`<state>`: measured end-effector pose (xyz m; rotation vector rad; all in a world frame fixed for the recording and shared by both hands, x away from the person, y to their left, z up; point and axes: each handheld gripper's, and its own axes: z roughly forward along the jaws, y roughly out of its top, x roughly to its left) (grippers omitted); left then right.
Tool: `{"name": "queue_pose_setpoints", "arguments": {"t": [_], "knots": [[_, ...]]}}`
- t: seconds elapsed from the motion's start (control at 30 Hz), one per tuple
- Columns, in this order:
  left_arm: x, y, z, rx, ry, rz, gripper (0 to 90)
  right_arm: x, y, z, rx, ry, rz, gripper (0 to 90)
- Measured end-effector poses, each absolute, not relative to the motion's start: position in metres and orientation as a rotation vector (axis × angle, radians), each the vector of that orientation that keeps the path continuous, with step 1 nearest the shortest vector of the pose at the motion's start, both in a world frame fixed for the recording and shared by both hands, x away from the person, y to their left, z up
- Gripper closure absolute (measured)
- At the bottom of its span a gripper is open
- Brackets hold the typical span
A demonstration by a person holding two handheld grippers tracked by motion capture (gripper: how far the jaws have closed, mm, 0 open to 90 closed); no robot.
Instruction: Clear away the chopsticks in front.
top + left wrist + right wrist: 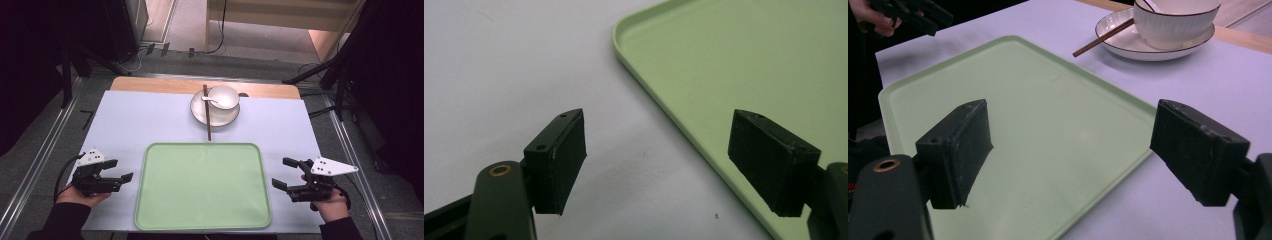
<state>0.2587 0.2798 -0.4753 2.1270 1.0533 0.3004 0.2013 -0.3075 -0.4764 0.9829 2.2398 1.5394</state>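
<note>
The left tool [122,170] hangs just off the left edge of the green tray [202,186], jaws spread with nothing between them; in the left gripper view its right jaw sits over the tray's rim while its left jaw is over the pale bench [130,120]. The right tool [284,172] mirrors it off the tray's right edge, also spread and empty, both jaws pointing inward toward the tray. Ahead of both tools, well beyond the tray's far edge, a white bowl [223,96] stands on a white plate [215,111], with a white spoon [210,100] resting in the bowl and dark chopsticks [206,112] lying across the plate's left side, their near tips reaching down to the bench just short of the tray. The work in hand looks like gathering this tableware onto the tray, and it has not begun: the tray is bare. The risks lie mostly in the stack. If a tool takes the plate by its rim and tilts it, the bowl could slide and the spoon tip out; the chopsticks, merely propped on the rim, would likely roll off at the first nudge. A tool reaching forward low over the tray could also catch its raised lip and shove it across the smooth bench. The glazed ware probably offers the flat jaws little friction, so a shallow pinch may slip.
</note>
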Motion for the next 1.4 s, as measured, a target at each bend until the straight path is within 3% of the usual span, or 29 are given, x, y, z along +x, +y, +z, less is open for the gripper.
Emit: {"name": "queue_pose_setpoints", "arguments": {"t": [1.0,1.4], "knots": [[0.260,0.284,-0.470,2.041,1.055,0.290,22.5,0.200,-0.307,-0.476,0.980,2.237,1.544,17.1],[0.271,0.280,-0.459,1.974,1.070,0.232,30.7,0.201,-0.308,-0.477,0.982,2.235,1.537,17.1]]}}
